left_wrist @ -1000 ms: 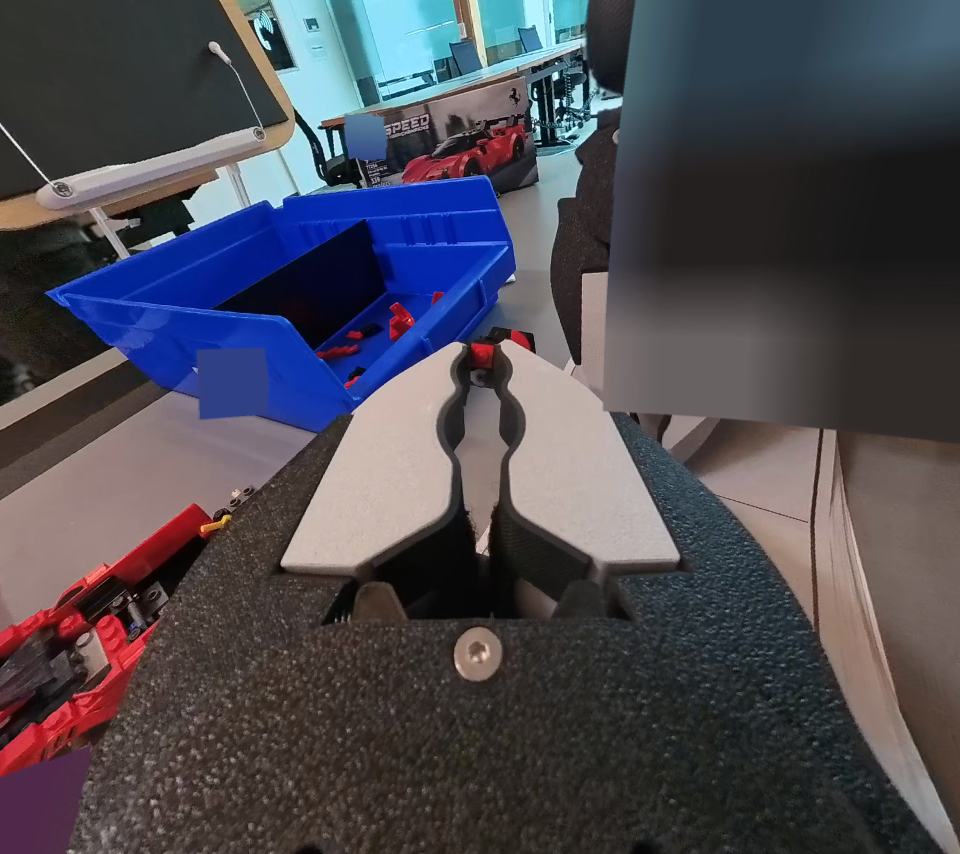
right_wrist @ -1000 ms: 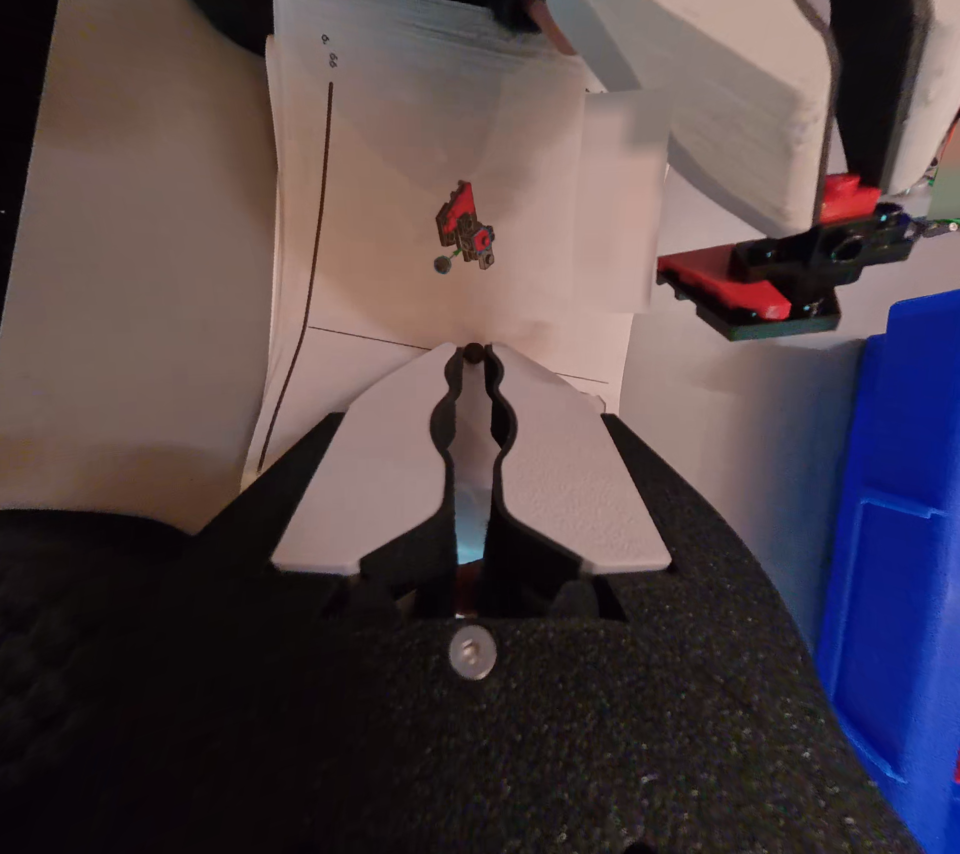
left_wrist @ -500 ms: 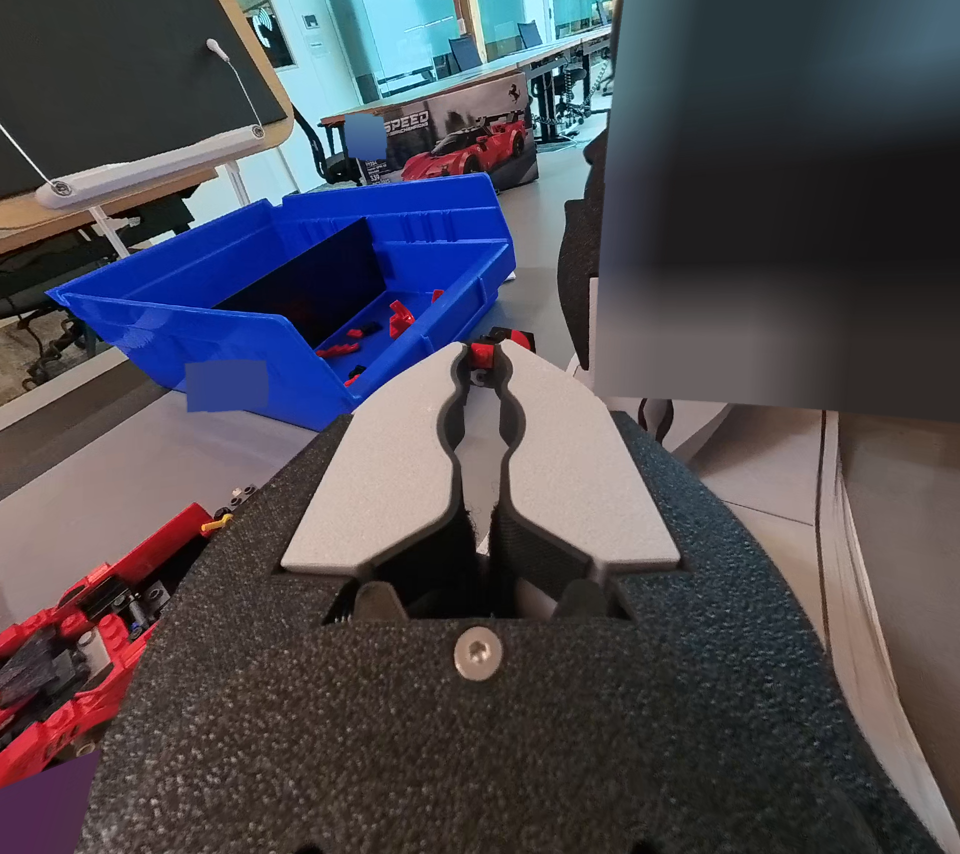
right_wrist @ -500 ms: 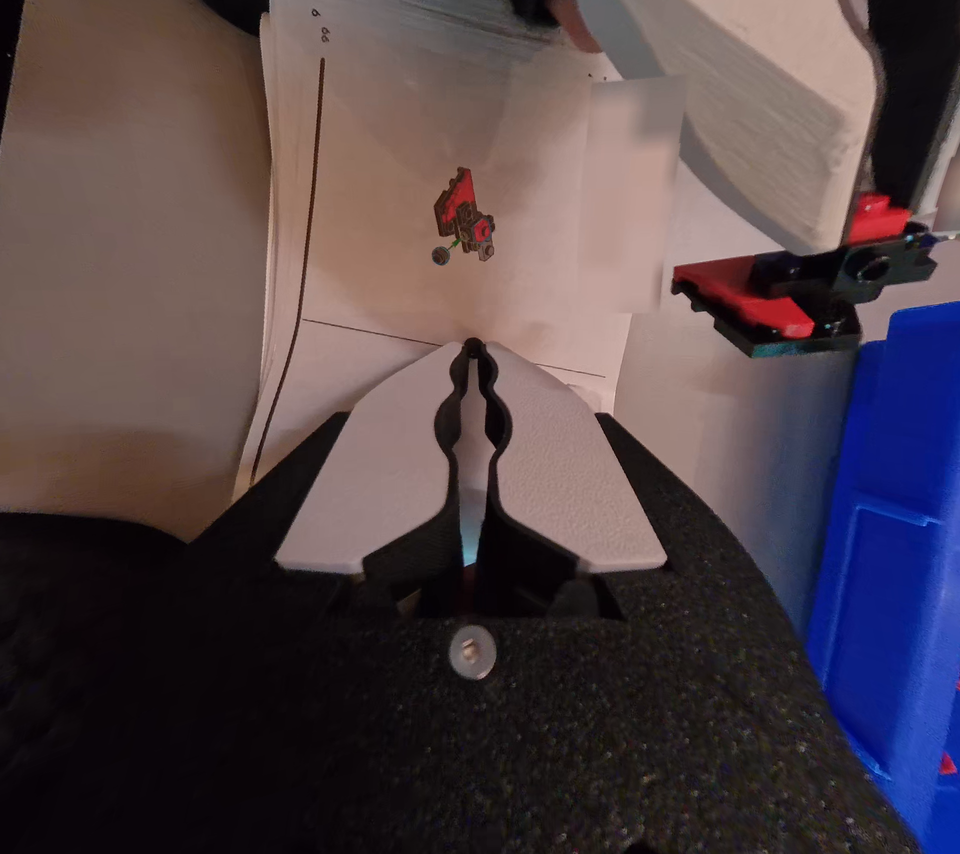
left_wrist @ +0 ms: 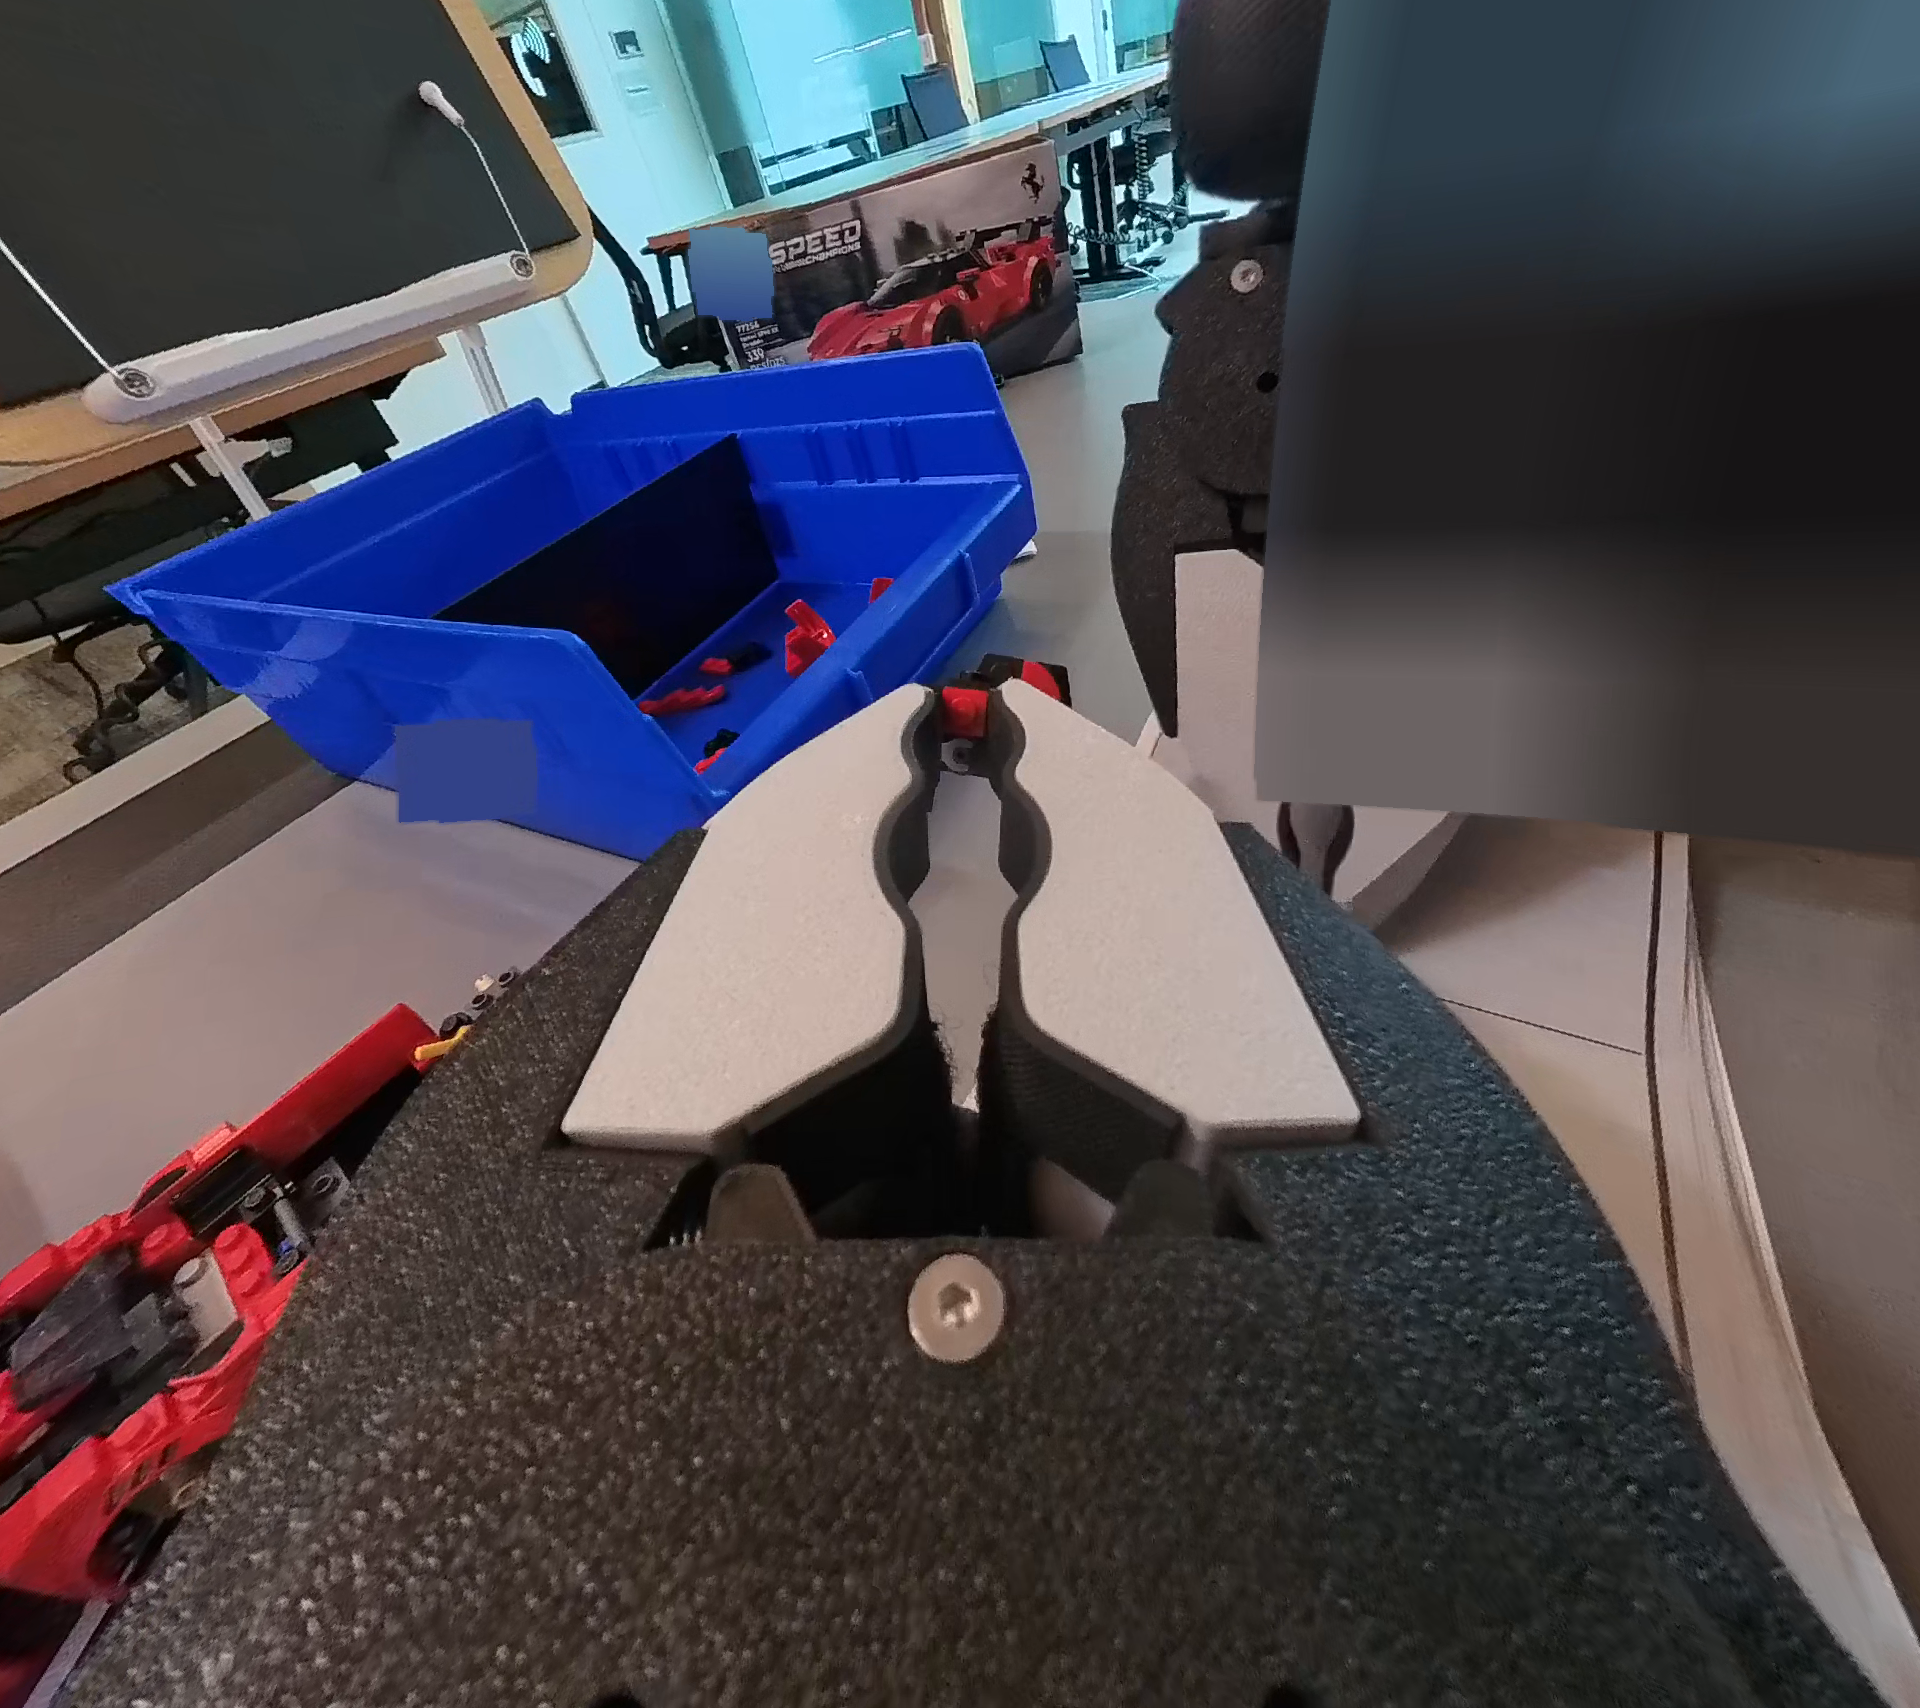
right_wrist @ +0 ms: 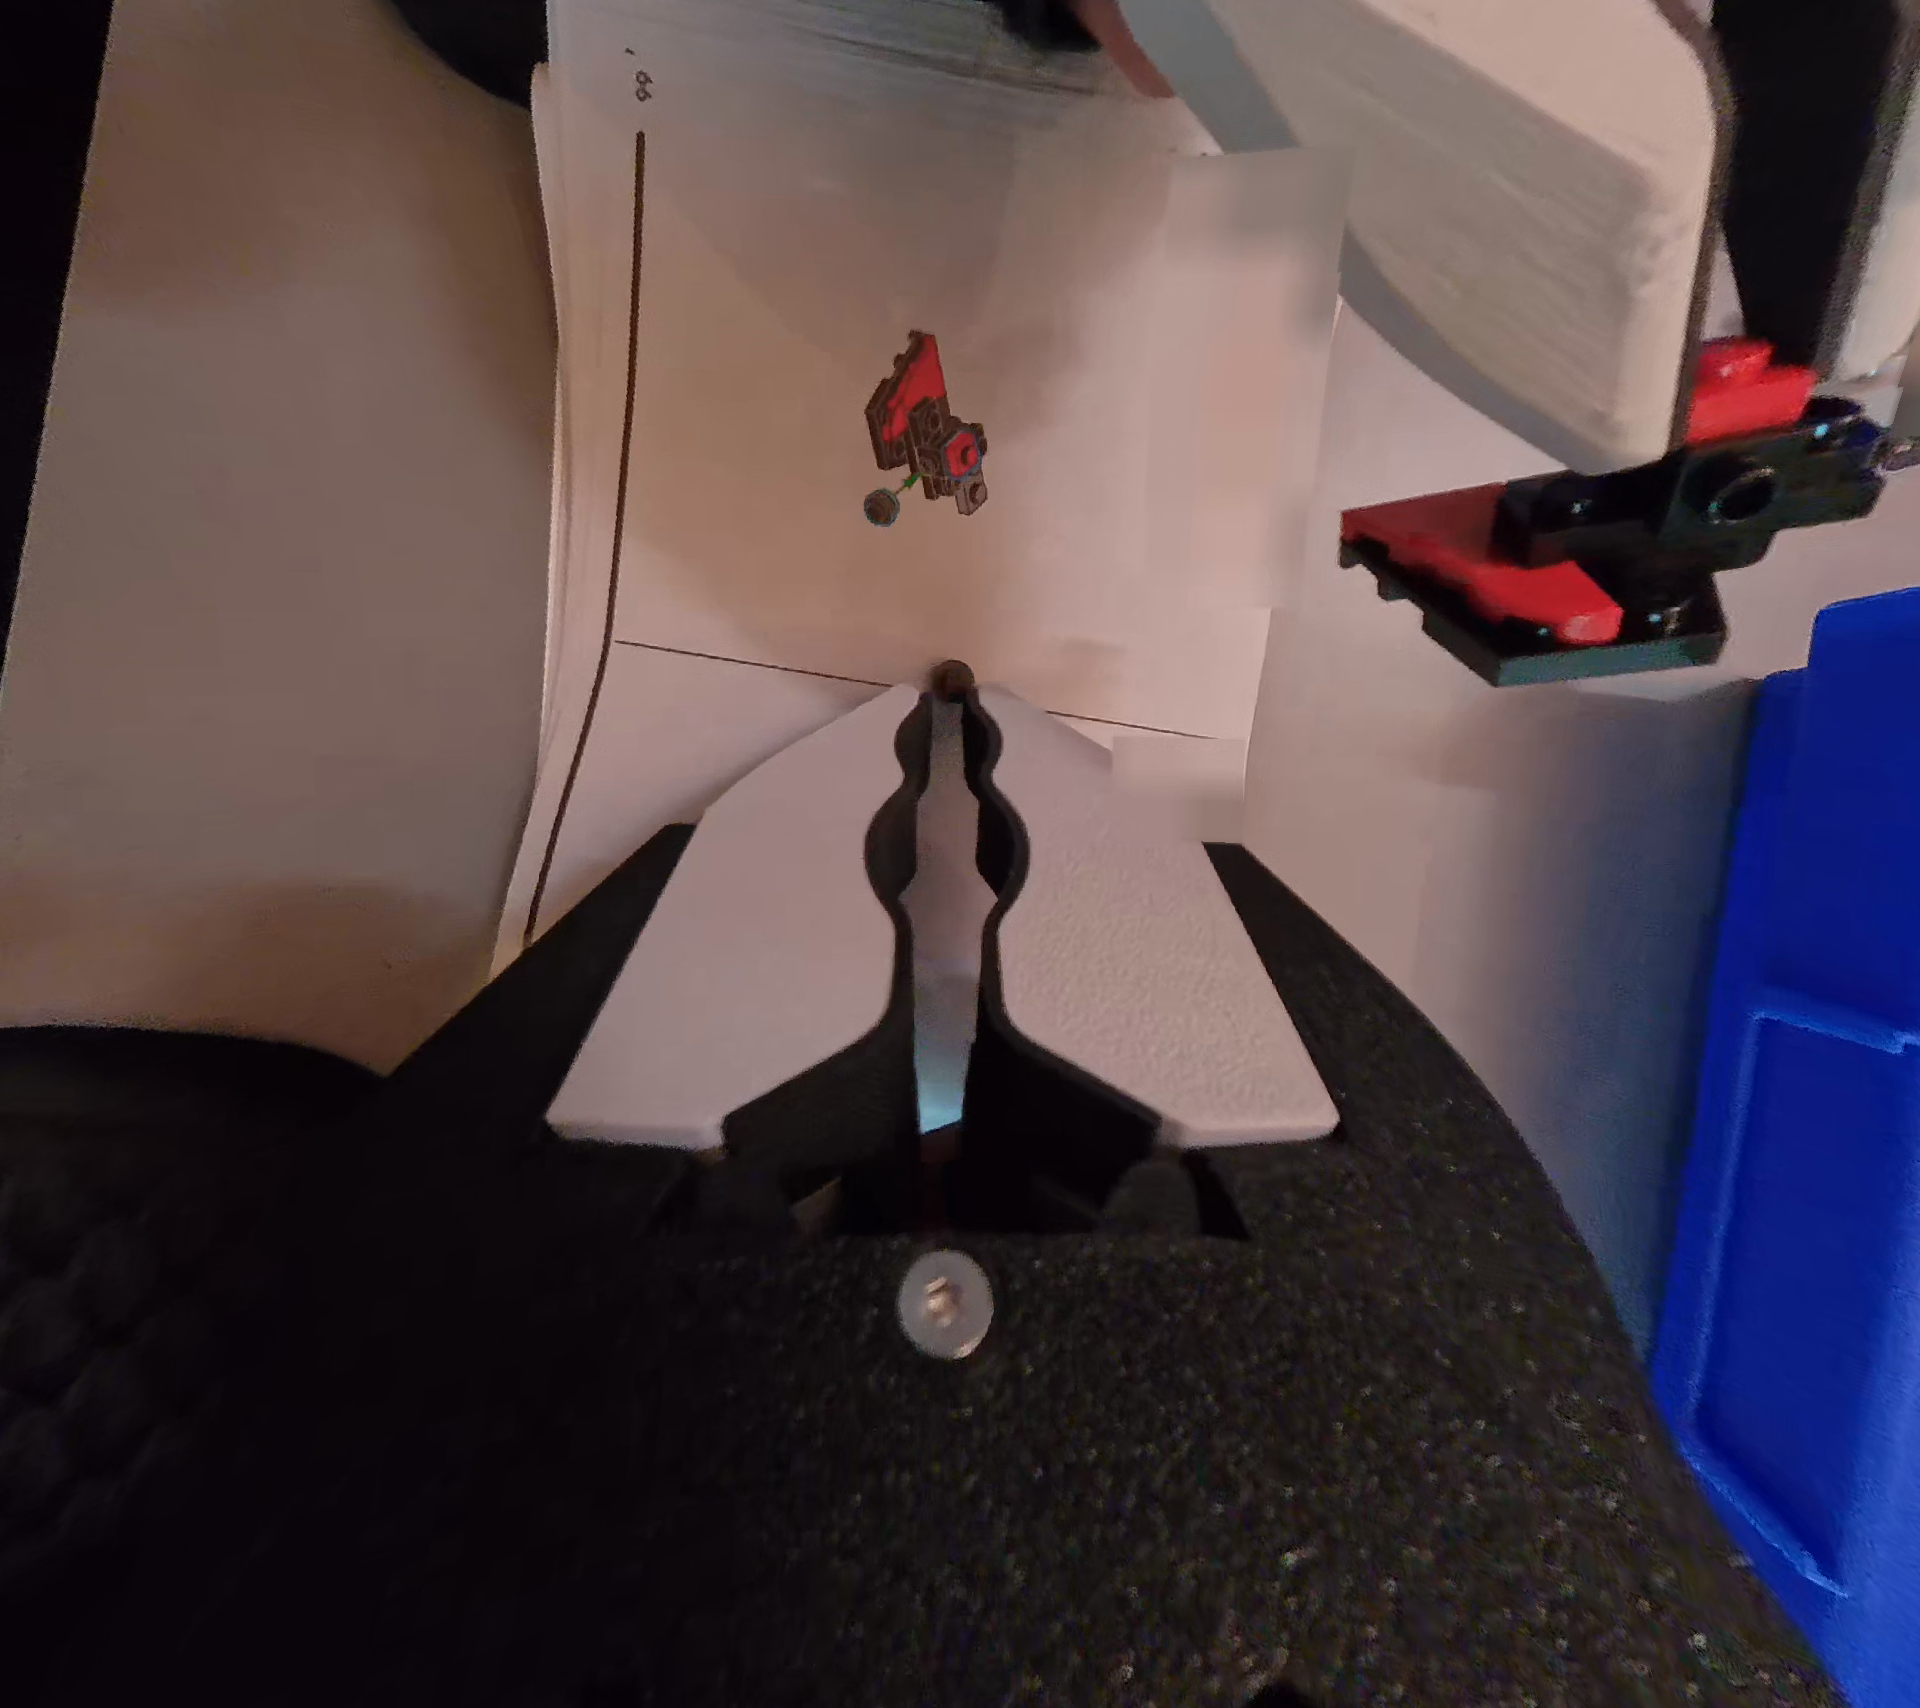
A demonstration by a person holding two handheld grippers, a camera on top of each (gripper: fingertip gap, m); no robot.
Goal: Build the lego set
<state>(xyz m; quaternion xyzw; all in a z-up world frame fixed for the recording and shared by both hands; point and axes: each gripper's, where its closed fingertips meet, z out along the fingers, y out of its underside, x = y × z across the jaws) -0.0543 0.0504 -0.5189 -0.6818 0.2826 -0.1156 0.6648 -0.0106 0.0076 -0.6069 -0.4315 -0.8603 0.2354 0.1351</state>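
Note:
My left gripper [left_wrist: 968, 708] is shut on a small red and black lego sub-assembly [left_wrist: 1023, 679], held above the table. In the right wrist view the same sub-assembly [right_wrist: 1538, 562] hangs from the left gripper [right_wrist: 1756, 370] at the upper right. My right gripper [right_wrist: 954, 692] is shut on a small dark round piece [right_wrist: 954, 676] at its tips. It is over the open instruction booklet [right_wrist: 790, 287], to the left of the sub-assembly and apart from it. A partly built red lego car [left_wrist: 125, 1295] lies at the lower left of the left wrist view.
A blue bin [left_wrist: 343, 650] with several loose red and black pieces stands behind the left gripper; its wall [right_wrist: 1829, 1035] is close to the right gripper's right side. The lego set box [left_wrist: 935, 276] stands farther back. A blurred patch covers the right of the left wrist view. Spacing between my two grippers at the tips: around 10 centimeters. To reach the partly built red lego car [left_wrist: 125, 1295] in a straight line is about 20 centimeters for my left fingers, about 25 centimeters for my right.
Almost nothing. Both grippers keep their hold. The held sub-assembly has shifted very slightly in the right wrist view.

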